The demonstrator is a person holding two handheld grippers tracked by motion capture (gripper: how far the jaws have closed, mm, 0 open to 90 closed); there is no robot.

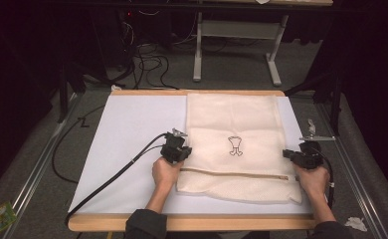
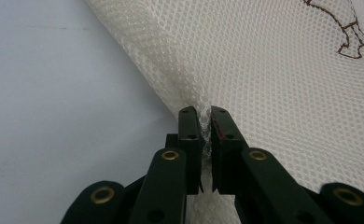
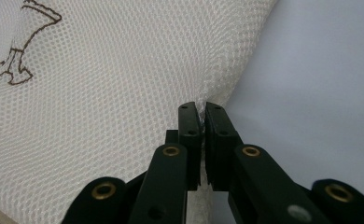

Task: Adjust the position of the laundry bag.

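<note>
Mesh laundry bag (image 1: 234, 144) flat on counter (image 1: 132, 134), side edges pinched between fingers of left gripper (image 1: 178, 149) and right gripper (image 1: 301, 157); best lifted evenly, both grips kept tight.

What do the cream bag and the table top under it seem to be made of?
The cream bag looks like a soft synthetic mesh: a fine honeycomb of holes, matte, puckering where the left gripper pinches its edge. A zipper crosses it. The table top seems a smooth matte white sheet, with a wood-coloured border; which material, I cannot tell.
</note>
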